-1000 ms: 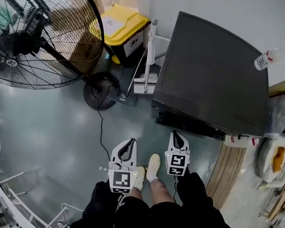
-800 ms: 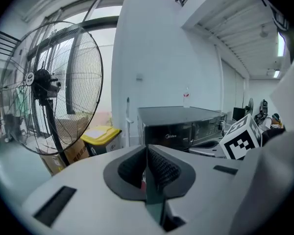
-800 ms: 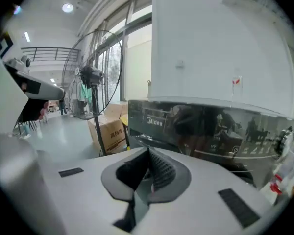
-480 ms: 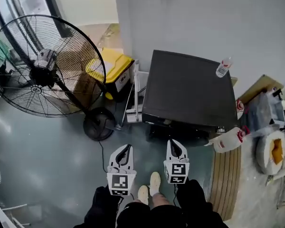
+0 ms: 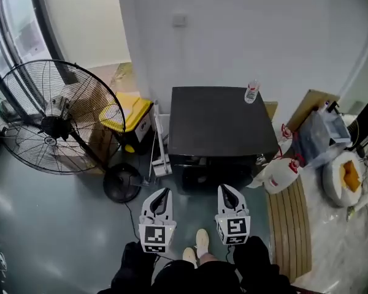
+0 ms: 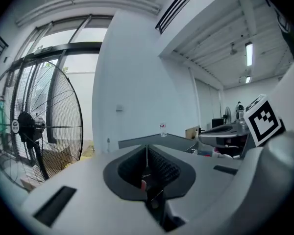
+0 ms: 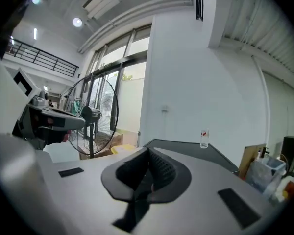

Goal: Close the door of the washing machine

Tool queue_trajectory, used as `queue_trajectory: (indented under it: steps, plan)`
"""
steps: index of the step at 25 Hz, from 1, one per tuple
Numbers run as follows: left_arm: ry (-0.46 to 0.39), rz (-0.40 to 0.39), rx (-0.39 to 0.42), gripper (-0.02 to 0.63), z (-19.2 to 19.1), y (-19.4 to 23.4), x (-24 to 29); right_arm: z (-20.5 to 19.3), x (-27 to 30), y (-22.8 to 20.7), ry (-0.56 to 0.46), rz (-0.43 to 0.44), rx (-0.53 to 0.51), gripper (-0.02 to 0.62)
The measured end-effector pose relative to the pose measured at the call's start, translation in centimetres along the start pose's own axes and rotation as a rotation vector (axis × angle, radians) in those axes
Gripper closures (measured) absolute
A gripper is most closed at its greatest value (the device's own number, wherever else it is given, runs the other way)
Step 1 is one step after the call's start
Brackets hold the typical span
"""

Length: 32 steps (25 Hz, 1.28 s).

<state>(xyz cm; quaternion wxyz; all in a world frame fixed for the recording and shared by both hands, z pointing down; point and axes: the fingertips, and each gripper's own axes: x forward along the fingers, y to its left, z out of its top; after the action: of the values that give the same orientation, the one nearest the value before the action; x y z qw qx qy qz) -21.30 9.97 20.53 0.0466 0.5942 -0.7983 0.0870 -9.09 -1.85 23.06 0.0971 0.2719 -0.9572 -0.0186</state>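
Left gripper [image 5: 165, 193], right gripper [image 5: 224, 190]: jaws together, empty. Risk: door slammed on black boxy washing machine [image 5: 221, 124] may topple the clear plastic bottle [image 5: 252, 92] on top.

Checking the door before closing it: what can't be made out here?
Door of the washing machine: head view looks steeply down; its dark front is foreshortened, open or closed unclear.
Gripper views: left hand-held gripper and right hand-held gripper bodies cover the machine's front.
Label on the bottle: too small, every view.
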Motion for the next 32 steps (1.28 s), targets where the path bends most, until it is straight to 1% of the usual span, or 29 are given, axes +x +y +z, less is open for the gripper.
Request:
queue_trajectory:
  steps: [3, 8, 13, 16, 20, 27, 32]
  plan:
    - [-0.011, -0.047, 0.009, 0.577, 1.0, -2.4, -1.2, 0.8, -3.6, -0.8, -0.015, -0.039, 0.002, 0.578]
    - [-0.008, -0.113, 0.038, 0.577, 3.1, -8.4, -3.1, 1.8, -9.9, -3.3, -0.028, -0.073, 0.009, 0.578]
    - [-0.02, -0.151, 0.054, 0.577, 4.0, -11.7, -4.0, 1.7, -13.2, -4.7, -0.032, -0.101, 0.009, 0.578]
    - [-0.022, -0.157, 0.056, 0.577, 4.4, -13.3, -4.8, 1.9, -15.3, -5.5, -0.038, -0.108, 0.011, 0.578]
    - [-0.011, -0.151, 0.045, 0.577, 3.8, -15.3, -5.5, 0.8, -17.7, -6.7, -0.023, -0.117, 0.015, 0.578]
    - [0.013, -0.166, 0.046, 0.577, 3.0, -17.9, -5.7, 0.1, -19.1, -7.7, -0.029, -0.115, 0.039, 0.578]
    - [0.016, -0.177, 0.051, 0.577, 2.9, -18.9, -6.0, -0.3, -19.8, -8.1, -0.034, -0.126, 0.029, 0.578]
